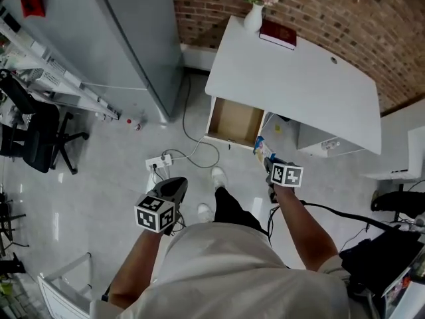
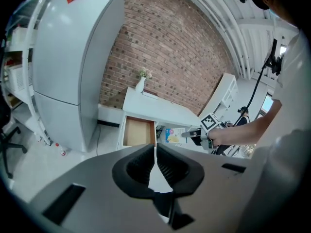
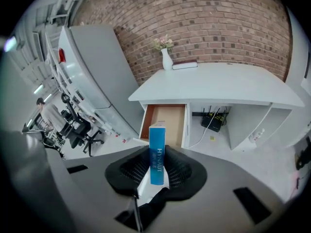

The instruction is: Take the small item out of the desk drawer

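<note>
Gripping the small blue box point(image 3: 157, 152) by its 2 broad faces, your right gripper point(image 3: 156, 168) has its pads pressed on the lower part of it. The box stands upright between them, out of the drawer. In the head view the box point(image 1: 259, 147) is held just off the front right corner of the open drawer point(image 1: 234, 121). That drawer stands pulled out under the left end of the white desk point(image 1: 299, 78), with its wooden bottom showing. Your left gripper point(image 2: 155, 165) has its jaws drawn together, only a thin slit between the pads and nothing held. It hangs over the floor, well apart from the desk. At the desk's back left corner, a white vase point(image 1: 253, 17) with flowers stands just beside a red book point(image 1: 277, 34).
</note>
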`<state>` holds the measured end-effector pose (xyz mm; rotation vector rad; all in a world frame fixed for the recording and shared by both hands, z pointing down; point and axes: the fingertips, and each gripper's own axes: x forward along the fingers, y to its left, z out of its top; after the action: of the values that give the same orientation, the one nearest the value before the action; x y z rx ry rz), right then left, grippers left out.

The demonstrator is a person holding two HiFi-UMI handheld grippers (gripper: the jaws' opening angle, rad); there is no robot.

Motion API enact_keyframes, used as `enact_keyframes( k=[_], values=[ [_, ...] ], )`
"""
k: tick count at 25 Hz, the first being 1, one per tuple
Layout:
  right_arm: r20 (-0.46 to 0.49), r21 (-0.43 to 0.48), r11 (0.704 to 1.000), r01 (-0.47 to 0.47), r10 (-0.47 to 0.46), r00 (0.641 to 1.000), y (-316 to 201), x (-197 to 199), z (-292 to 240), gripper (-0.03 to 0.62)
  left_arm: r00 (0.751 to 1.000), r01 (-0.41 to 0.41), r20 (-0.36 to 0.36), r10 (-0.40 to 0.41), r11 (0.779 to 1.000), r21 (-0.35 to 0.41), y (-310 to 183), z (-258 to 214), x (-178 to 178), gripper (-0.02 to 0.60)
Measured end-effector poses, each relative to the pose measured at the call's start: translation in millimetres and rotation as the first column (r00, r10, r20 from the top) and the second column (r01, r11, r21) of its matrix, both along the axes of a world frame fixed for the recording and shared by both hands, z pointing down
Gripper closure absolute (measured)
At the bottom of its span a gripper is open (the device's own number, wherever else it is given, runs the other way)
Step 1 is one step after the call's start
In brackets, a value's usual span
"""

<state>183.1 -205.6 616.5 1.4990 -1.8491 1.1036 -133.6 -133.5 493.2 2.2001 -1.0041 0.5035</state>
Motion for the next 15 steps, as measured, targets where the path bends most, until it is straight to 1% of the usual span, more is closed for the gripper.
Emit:
enact_keyframes(
  k=[3,8,15],
  values=[
    [0.012,0.015,1.0,0.011,-0.011,1.0,34.8,-6.2,-22.8,0.482,1.0,-0.016,-0.003,0.016,1.0,0.01,18.7,-2.1,-1.0,0.549],
    [0.027,0.03,1.0,0.0,-0.001,1.0,88.0,-11.4,-45.5,0.482,1.0,-0.027,-0.006,0.027,0.999,0.025,43.0,-0.7,-4.6,0.549],
    [0.043,0.027,0.999,0.027,-0.028,0.999,142.8,-30.1,-65.4,0.482,0.999,-0.046,0.0,0.046,0.998,0.033,66.6,0.3,-7.3,0.549]
  ],
)
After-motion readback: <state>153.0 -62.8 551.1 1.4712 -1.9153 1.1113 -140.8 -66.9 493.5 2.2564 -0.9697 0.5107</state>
